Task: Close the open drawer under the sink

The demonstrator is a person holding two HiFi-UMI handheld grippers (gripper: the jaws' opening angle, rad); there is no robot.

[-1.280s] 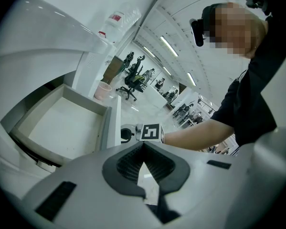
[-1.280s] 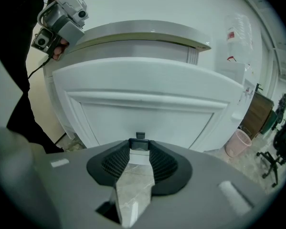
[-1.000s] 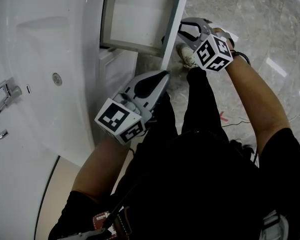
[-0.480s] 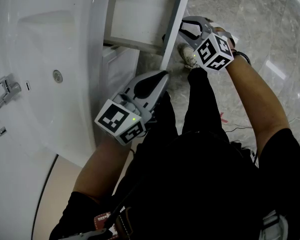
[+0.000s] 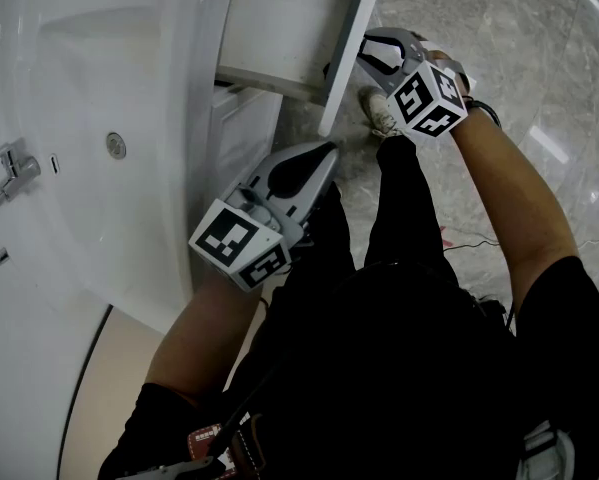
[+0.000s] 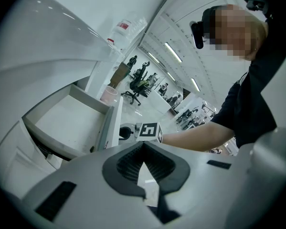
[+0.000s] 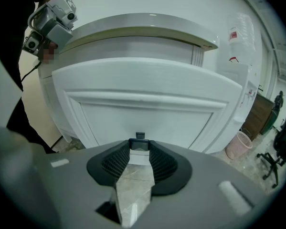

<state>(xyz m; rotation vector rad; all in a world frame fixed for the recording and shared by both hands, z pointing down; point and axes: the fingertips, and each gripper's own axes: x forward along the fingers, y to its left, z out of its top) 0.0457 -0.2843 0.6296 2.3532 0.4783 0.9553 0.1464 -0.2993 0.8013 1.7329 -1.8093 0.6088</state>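
Right gripper view shows my right tongs (image 7: 139,148) pinching the small dark pull (image 7: 140,143) on the panelled front of the open white drawer (image 7: 143,113). In the head view that drawer juts out over the grey marble floor (image 5: 499,28), beneath the white ceramic sink (image 5: 89,118). My left tongs (image 6: 143,146), pressed together on nothing, hang beside my black-clad legs, apart from the drawer.
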